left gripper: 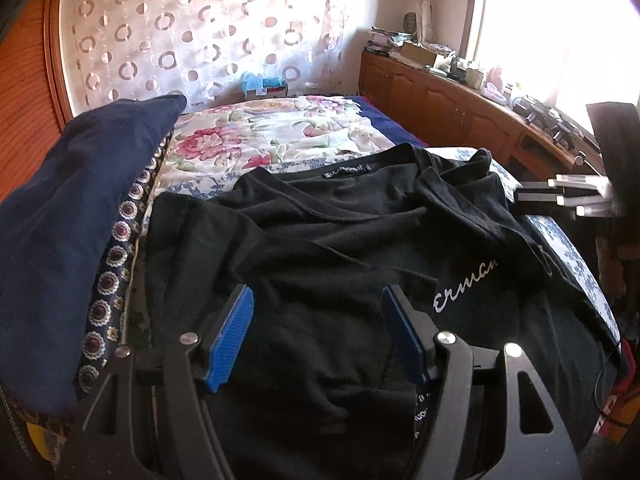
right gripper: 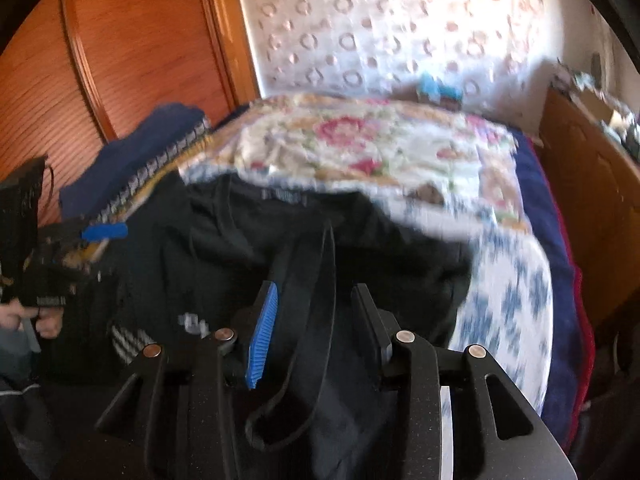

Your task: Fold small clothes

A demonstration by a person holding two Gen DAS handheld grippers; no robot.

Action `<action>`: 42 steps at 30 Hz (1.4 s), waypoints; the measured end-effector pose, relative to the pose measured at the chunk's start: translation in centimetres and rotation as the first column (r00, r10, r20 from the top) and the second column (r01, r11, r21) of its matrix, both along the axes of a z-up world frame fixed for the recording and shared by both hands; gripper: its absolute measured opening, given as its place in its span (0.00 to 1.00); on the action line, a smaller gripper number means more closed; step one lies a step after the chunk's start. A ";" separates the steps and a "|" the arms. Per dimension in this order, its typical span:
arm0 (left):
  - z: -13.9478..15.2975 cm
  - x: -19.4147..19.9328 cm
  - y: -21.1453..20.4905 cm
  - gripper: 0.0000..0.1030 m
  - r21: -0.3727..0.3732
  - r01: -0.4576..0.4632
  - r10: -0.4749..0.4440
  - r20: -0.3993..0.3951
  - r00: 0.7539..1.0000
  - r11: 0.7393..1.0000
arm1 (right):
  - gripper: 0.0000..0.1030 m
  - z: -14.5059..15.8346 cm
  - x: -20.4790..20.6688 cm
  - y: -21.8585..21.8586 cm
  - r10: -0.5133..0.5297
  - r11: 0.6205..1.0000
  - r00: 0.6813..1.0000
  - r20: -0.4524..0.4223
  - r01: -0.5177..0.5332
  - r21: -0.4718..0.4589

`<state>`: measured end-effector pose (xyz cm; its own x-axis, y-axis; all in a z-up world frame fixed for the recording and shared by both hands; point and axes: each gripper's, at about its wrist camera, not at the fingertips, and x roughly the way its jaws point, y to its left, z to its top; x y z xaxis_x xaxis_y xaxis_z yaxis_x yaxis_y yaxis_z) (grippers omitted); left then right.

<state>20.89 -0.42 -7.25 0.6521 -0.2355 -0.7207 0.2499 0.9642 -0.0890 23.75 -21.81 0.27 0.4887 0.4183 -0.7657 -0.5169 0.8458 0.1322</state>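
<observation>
Both tongs (left gripper: 318, 334) (right gripper: 316, 334) hover apart over black shirt (left gripper: 320, 248).

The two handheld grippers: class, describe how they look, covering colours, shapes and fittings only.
Both are matte black frames with slotted, wing-shaped linkage arms joined by round silver pivot pins. The left gripper carries flat, ribbed bright-blue pads on its two fingers. The right gripper is built the same; one blue ribbed pad shows, the other finger appears edge-on and dark.
</observation>
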 end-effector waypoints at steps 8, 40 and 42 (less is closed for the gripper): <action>-0.2 -1.2 0.2 0.65 -0.003 0.006 -0.006 -0.001 1.000 1.000 | 0.37 -2.9 -2.6 -1.0 -0.089 0.996 0.991 -0.104 0.088 -0.014; 0.7 -4.6 3.0 0.65 -0.015 -0.072 0.073 0.049 0.996 0.997 | 0.02 -1.5 -6.4 6.2 0.088 0.995 0.996 -0.024 -0.087 0.045; 0.7 -4.6 3.0 0.65 -0.016 -0.072 0.072 0.048 0.996 0.997 | 0.15 -1.2 -5.4 5.2 0.032 0.999 0.999 0.000 -0.032 0.020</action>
<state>16.34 2.60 -6.58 0.7020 -0.1970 -0.6844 0.1843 0.9785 -0.0926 18.30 -16.60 -0.96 0.4742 0.4493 -0.7571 -0.5435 0.8259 0.1497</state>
